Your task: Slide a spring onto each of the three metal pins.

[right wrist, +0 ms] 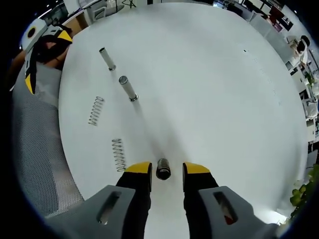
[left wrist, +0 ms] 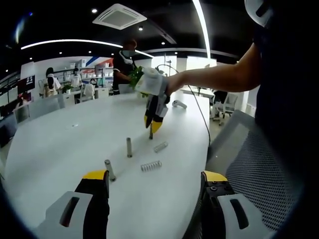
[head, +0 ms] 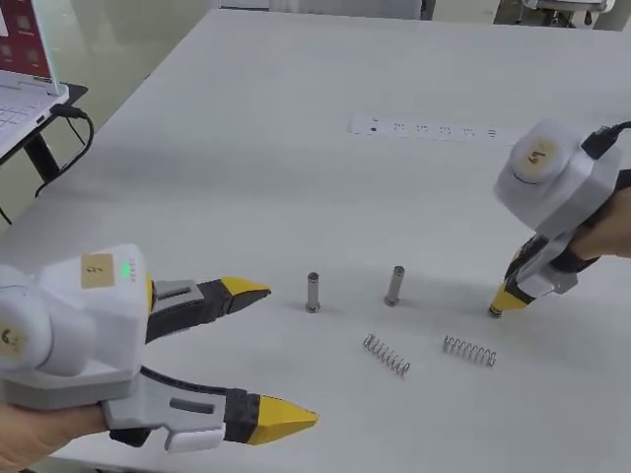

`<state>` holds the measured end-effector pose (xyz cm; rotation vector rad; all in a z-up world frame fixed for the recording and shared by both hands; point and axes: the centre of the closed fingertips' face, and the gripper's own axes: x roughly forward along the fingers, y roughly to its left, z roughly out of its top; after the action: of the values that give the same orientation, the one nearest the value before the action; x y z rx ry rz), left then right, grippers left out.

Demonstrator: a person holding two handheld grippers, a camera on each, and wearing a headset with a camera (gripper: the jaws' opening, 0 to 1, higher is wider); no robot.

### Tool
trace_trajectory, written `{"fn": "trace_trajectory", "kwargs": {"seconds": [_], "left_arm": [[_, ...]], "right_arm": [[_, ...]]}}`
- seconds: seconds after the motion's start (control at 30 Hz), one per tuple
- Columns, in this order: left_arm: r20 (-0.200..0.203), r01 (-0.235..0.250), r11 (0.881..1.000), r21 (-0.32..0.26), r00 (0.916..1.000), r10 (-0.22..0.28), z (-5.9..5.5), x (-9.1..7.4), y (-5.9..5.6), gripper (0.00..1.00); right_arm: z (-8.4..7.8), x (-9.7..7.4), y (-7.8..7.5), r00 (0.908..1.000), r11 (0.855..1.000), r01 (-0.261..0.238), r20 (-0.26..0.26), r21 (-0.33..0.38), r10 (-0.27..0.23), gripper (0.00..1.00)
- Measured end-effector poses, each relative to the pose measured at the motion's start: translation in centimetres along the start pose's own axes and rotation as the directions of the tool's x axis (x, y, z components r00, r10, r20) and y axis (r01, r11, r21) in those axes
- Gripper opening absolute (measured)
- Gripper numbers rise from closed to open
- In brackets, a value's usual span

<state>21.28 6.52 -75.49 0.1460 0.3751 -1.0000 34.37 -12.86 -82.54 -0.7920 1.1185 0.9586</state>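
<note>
Left gripper [head: 284,354] hovered low over the table [head: 296,148], jaws spread wide w/ nothing betw. them. Ahead of its tips stood 2 bare pins, both upright: near pin [head: 313,293] & far pin [head: 395,286]. Two springs lay flat, apart from those pins: first spring [head: 385,355] ahead of the lower tip, second spring [head: 469,351] near the right gripper [head: 510,299]. Right jaws were narrow, tips down, straddling the 3rd pin [right wrist: 163,169], which looked coil-wrapped; a small gap showed each side.
</note>
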Motion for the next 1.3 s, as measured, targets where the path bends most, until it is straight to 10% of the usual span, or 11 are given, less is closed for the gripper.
{"fn": "trace_trajectory", "kwargs": {"seconds": [0.37,0.87,1.3], "left_arm": [[-0.002,0.006,1.0,0.003,1.0,-0.006,-0.1,0.1,-0.1,0.71],[-0.001,0.013,1.0,0.01,0.9999,-0.013,0.0,0.2,-0.2,0.7],[-0.005,0.009,1.0,0.011,0.9999,-0.009,-0.2,0.0,-0.3,0.7]], "right_arm": [[0.4,-2.9,0.2,0.9968,0.999,0.049,0.062,0.009,-0.05,0.26],[0.4,-5.2,4.1,0.9928,0.999,0.033,0.116,-0.025,-0.03,0.25],[-0.4,-1.6,7.0,0.9951,0.996,-0.048,0.083,-0.069,0.054,0.21]]}}
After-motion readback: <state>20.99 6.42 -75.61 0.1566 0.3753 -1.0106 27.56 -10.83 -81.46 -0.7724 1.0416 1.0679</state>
